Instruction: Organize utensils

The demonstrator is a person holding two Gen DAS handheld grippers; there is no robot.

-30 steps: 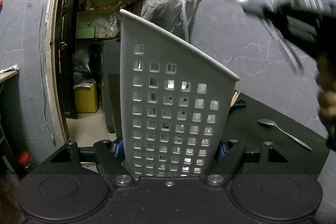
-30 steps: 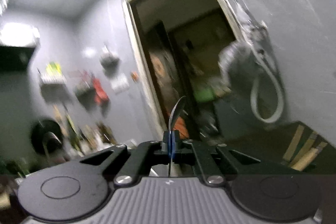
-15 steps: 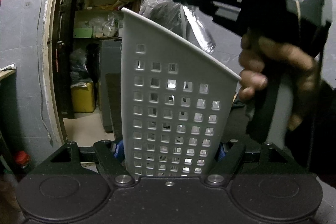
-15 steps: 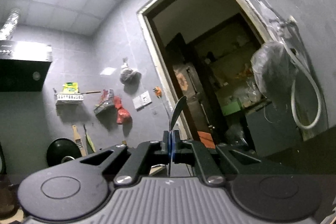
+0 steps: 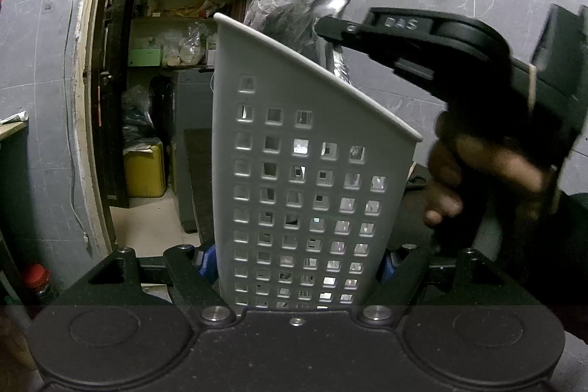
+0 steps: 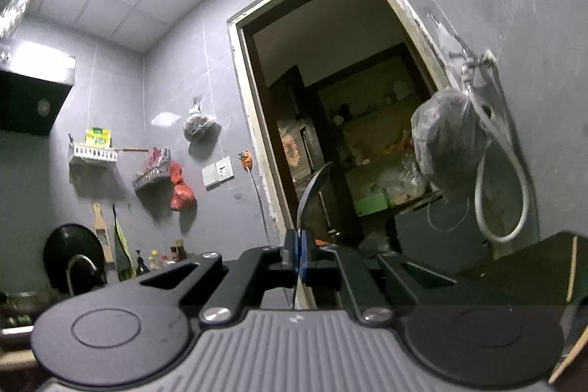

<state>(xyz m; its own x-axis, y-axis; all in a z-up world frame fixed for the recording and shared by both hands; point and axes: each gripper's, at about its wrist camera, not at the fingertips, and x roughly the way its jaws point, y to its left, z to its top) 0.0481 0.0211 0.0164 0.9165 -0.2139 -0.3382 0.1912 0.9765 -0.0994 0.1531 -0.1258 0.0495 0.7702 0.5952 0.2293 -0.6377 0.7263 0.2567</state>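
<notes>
Left gripper (image 5: 296, 259): jaws clamped on white perforated utensil holder (image 5: 294, 179), frame centre, tilted. Right gripper (image 6: 298, 254): jaws clenched on spoon (image 6: 310, 188) handle, bowl up, mid-frame. In left wrist view, same spoon at upper centre, just above holder rim, right hand (image 5: 474, 171) at right edge. Embossed lettering on right gripper body, approx. "DAS", partly illegible.

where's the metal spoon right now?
Clamped in the right gripper, the metal spoon shows at upper centre of the left wrist view, bowl up, above the slanted rim of the white perforated plastic holder.
</notes>
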